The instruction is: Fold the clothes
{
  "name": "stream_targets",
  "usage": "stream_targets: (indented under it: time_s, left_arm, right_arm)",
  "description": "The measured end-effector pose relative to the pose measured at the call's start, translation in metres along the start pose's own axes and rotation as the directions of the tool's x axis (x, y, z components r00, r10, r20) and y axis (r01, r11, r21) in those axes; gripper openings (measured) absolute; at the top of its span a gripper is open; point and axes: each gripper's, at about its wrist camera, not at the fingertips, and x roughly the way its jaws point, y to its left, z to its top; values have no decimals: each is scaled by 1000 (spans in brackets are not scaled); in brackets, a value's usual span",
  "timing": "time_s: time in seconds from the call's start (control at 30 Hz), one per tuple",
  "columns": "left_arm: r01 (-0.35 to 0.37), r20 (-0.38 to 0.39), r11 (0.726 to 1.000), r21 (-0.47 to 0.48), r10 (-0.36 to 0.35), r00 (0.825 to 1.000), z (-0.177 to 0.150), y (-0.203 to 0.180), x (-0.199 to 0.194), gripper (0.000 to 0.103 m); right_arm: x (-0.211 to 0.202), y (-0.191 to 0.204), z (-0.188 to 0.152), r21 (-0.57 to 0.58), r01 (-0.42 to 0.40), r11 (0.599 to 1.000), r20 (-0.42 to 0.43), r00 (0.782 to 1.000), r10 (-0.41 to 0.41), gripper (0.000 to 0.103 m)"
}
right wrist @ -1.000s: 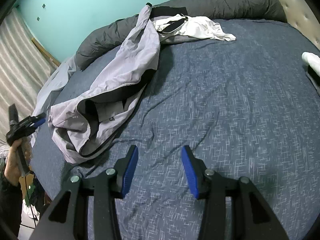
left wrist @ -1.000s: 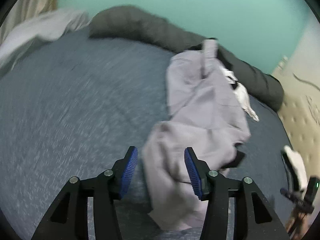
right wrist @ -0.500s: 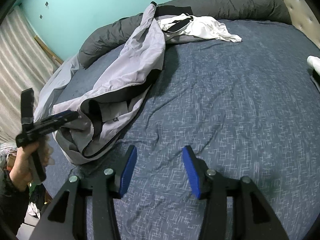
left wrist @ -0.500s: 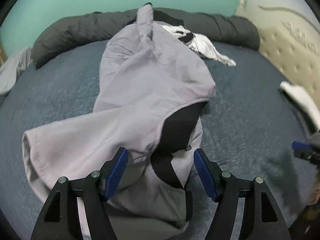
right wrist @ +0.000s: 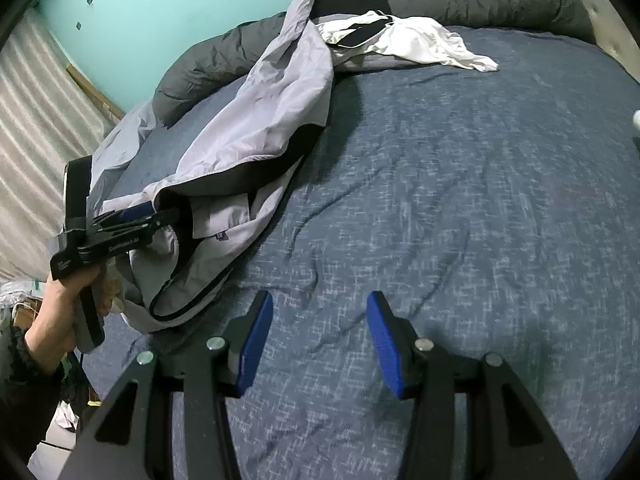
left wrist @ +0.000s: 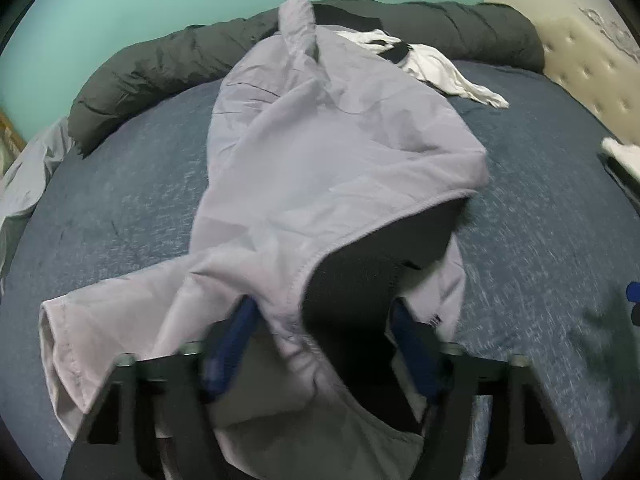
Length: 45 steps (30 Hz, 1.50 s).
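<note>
Jacket [left wrist: 320, 168], pale lilac with a dark lining, lies crumpled along the middle of the left wrist view, running from the grey rolled duvet [left wrist: 168, 64] at the top down to the lower edge; in the right wrist view it occupies the left half of the blue bedspread [right wrist: 460, 200]. You can judge it thin, light and limp: it will sag from any single hold and may slide over itself, so a pinch on a stitched edge should serve better than one on loose cloth. The left gripper [left wrist: 324, 344] sits at the jacket's open lower end, its blue pads on either side of the hem and dark lining; its jaws are closing, with cloth between them, but blur hides whether the pads press yet. The right gripper [right wrist: 320, 340] hovers half spread over bare bedspread at the bottom of its view, holding nothing. For a second hold, the zip edge [right wrist: 192, 304] at the lower left of the right wrist view looks nearest to you. A white garment [right wrist: 404, 40] lies apart at the upper centre, beside the duvet.
</note>
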Motion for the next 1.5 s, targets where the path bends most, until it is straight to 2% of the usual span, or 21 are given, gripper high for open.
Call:
stream_targets:
  time_s: [0.03, 0.13, 0.37, 0.63, 0.8, 0.87, 1.0, 1.03, 1.07, 1.1, 1.2, 1.33, 1.5]
  left_arm:
    - [3, 3, 1000, -9, -3, 1000, 0, 5, 1, 44]
    - [25, 28, 999, -39, -24, 999, -2, 20, -2, 26]
    - [81, 89, 994, -71, -74, 993, -8, 48, -21, 21]
    - [133, 125, 989, -68, -123, 984, -8, 61, -36, 20]
    - [145, 132, 988, -59, -137, 982, -11, 62, -35, 20]
    - [149, 135, 988, -50, -141, 981, -13, 60, -35, 20]
    - [159, 138, 986, -40, -153, 979, -17, 57, -36, 19]
    - [162, 138, 986, -40, -156, 978, -18, 57, -35, 19]
    - [165, 137, 985, -40, -158, 978, -19, 57, -35, 18]
    - [165, 139, 986, -35, -158, 978, -20, 56, -36, 17]
    - [160, 144, 987, -15, -156, 977, -21, 53, -39, 14]
    - [144, 172, 990, -8, -140, 975, -18, 56, -52, 11]
    - [119, 226, 993, -28, -110, 968, -5, 66, -87, 7]
  right_arm:
    - [3, 2, 3, -7, 2, 1000, 0, 1000, -2, 51]
    - [18, 13, 14, -44, 16, 999, 7, 1000, -16, 56]
    - [72, 59, 39, -184, 92, 979, 34, 996, -87, 59]
    - [105, 92, 85, -293, 205, 934, 161, 973, -163, 64]
    - [116, 96, 107, -274, 158, 949, 161, 980, -116, 66]
    - [122, 96, 112, -250, 115, 961, 137, 987, -83, 66]
    - [139, 88, 121, -114, 32, 993, 74, 997, -23, 66]
    - [143, 85, 123, -81, 4, 997, 64, 998, 1, 64]
    - [145, 83, 124, -54, -13, 998, 59, 998, 16, 51]
    - [146, 81, 124, -27, -28, 999, 56, 998, 30, 33]
    - [144, 78, 126, 32, -71, 997, 61, 996, 69, 12]
    - [115, 89, 126, -9, -92, 996, 126, 988, 93, 7]
    - [49, 115, 138, -73, -122, 990, 234, 963, 136, 5]
